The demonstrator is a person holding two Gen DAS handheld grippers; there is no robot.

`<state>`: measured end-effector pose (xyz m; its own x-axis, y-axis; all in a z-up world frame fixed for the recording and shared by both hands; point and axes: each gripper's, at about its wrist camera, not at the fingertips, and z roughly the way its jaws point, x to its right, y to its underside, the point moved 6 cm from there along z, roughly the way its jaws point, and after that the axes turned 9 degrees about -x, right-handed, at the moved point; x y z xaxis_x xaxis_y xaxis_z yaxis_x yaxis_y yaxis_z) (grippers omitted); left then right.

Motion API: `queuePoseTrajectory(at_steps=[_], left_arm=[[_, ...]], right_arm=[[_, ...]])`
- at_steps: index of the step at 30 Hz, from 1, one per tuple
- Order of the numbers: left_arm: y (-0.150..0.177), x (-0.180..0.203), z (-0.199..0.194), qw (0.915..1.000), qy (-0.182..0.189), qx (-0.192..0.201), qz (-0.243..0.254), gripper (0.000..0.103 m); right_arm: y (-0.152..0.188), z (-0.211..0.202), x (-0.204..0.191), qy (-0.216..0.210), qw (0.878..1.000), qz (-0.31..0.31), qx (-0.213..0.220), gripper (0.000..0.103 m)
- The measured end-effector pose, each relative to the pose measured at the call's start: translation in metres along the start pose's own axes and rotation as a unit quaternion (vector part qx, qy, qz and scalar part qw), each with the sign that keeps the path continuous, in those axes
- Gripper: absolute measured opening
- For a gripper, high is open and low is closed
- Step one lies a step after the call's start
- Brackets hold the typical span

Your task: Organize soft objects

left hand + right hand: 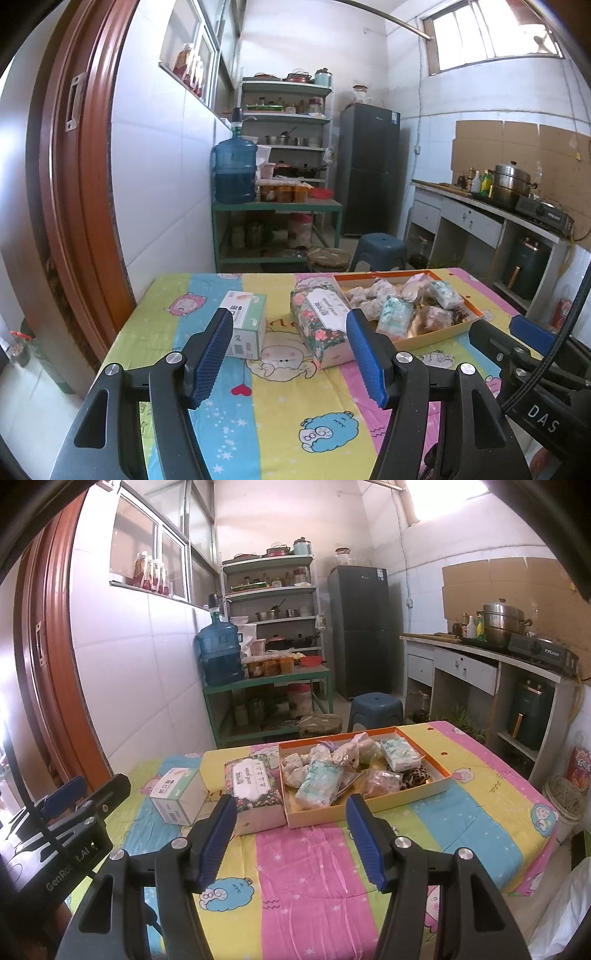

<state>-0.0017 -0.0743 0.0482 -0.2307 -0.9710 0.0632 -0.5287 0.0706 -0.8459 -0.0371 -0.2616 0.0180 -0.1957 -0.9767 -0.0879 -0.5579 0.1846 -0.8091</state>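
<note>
The tray [373,805] is sitting on the table [317,853], toward its far side. Tissue packs [319,784], a plush toy [352,754] and other soft packets are lying inside the tray. The tissue box [255,794] is lying just left of the tray, touching its wall. The mask box [179,794] is resting further left of the tray. A stool [375,709] is standing behind the tray.

The left gripper [79,794] is cut off at nine o'clock. Print on the floral tissue pack [322,322] and the small white box [177,794] is too small to read.
</note>
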Motion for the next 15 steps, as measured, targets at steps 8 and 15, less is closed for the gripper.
queuePoseTrajectory(at_steps=[8, 15], left_arm=[[0.0007, -0.0015, 0.0013, 1.0, 0.0, -0.001, 0.0, 0.065], [0.0004, -0.0022, 0.0012, 1.0, -0.001, 0.001, -0.001, 0.065]], right_arm=[[-0.0003, 0.0, -0.0012, 0.0, 1.0, 0.0, 0.0, 0.061], [0.0002, 0.0018, -0.0019, -0.001, 1.0, -0.002, 0.001, 0.061]])
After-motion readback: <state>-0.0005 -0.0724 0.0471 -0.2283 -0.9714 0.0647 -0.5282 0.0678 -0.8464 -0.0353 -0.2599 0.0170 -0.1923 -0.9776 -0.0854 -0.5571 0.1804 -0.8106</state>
